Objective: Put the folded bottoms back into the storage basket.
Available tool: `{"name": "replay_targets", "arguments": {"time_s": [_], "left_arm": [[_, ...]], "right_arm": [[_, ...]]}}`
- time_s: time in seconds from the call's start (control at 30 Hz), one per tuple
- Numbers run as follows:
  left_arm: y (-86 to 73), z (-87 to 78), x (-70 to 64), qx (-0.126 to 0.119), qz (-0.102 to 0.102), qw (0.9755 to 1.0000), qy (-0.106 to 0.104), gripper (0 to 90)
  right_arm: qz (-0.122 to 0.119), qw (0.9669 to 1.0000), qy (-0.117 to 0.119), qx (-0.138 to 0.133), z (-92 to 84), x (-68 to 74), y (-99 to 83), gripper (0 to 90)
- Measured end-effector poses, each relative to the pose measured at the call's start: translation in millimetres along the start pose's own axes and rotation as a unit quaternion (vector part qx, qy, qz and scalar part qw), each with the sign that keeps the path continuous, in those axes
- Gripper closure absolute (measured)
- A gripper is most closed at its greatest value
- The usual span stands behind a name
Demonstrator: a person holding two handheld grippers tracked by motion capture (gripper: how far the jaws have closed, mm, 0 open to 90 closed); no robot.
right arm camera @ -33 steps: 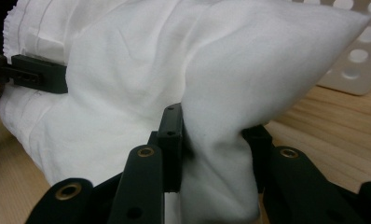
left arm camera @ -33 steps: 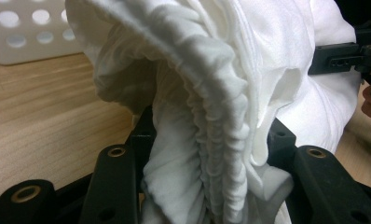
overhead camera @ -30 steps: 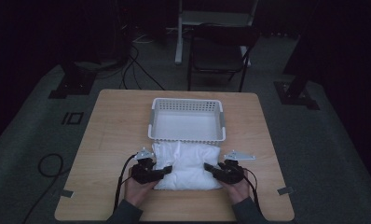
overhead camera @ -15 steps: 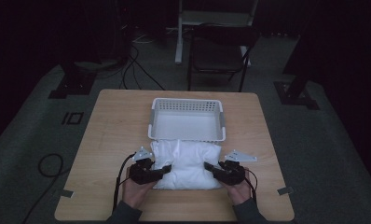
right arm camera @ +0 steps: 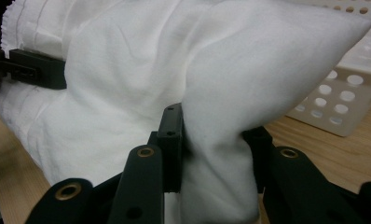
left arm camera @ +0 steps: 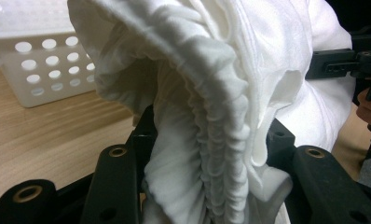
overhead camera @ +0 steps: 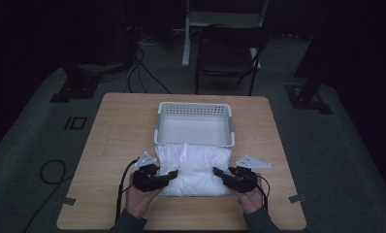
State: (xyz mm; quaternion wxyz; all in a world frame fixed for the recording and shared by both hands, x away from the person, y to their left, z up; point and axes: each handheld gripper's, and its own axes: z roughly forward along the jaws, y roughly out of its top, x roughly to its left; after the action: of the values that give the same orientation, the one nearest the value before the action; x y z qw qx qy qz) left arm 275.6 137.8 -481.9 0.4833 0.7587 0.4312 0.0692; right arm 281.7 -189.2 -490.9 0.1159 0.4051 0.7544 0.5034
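A folded white garment (overhead camera: 195, 162) lies on the wooden table (overhead camera: 118, 131), just in front of a white perforated basket (overhead camera: 195, 124). My left gripper (overhead camera: 171, 174) is shut on the garment's near left edge, where a ribbed, gathered hem (left arm camera: 207, 140) is bunched between the jaws. My right gripper (overhead camera: 217, 172) is shut on the near right edge, pinching a plain fold of cloth (right arm camera: 216, 140). In the left gripper view the right gripper (left arm camera: 346, 65) shows at the far side of the garment. In the right gripper view the left gripper (right arm camera: 30, 70) shows at the left.
The basket (left arm camera: 39, 70) holds nothing and its front wall touches the garment's far edge. A dark chair (overhead camera: 230, 53) stands beyond the table, with cables (overhead camera: 142, 68) on the floor at the back left. Bare tabletop lies to both sides.
Both grippers have stayed on the garment's near edge; the cloth looks slightly more bunched toward the middle. Little else has moved.
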Motion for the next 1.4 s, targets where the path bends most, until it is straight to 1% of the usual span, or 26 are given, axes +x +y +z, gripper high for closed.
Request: {"name": "replay_targets", "arguments": {"time_s": [0.13, 0.27, 0.47, 0.53, 0.67, 0.9, 1.07, 1.23, 1.4], "left_arm": [[2.6, -3.5, -1.4, -0.004, 0.004, 1.0000, 0.000, 53.3], [5.8, -7.6, -2.5, -0.012, 0.008, 0.9999, -0.005, 53.5], [11.3, -13.0, -5.4, -0.021, 0.014, 0.9997, -0.002, 53.7], [13.6, -15.2, -6.1, -0.025, 0.013, 0.9996, -0.003, 53.8], [18.0, -18.5, -7.8, -0.032, 0.017, 0.9993, 0.000, 53.8], [21.8, -22.9, -8.8, -0.039, 0.017, 0.9991, -0.001, 53.9], [28.1, -27.3, -8.5, -0.049, 0.017, 0.9986, 0.002, 54.0], [35.9, -30.9, -7.7, -0.057, 0.024, 0.9981, 0.007, 54.0], [44.6, -34.3, -6.2, -0.064, 0.025, 0.9976, 0.008, 54.0]], "right_arm": [[-0.001, 1.0000, 0.001, -0.004, -2.0, 1.7, 2.6, 68.1], [-0.004, 0.9999, 0.002, -0.010, -4.1, 2.8, 5.5, 68.2], [-0.009, 0.9998, 0.001, -0.019, -8.6, 5.8, 12.4, 68.3], [-0.006, 0.9997, 0.004, -0.022, -10.2, 6.6, 15.1, 68.4], [-0.013, 0.9995, 0.003, -0.029, -12.5, 8.2, 21.0, 68.4], [-0.019, 0.9992, 0.003, -0.036, -15.7, 10.3, 28.6, 68.5], [-0.025, 0.9988, 0.004, -0.042, -16.3, 11.6, 37.6, 68.5], [-0.029, 0.9984, 0.002, -0.048, -16.1, 12.8, 47.8, 68.6], [-0.037, 0.9978, 0.001, -0.054, -16.0, 13.0, 58.1, 68.5]]}}
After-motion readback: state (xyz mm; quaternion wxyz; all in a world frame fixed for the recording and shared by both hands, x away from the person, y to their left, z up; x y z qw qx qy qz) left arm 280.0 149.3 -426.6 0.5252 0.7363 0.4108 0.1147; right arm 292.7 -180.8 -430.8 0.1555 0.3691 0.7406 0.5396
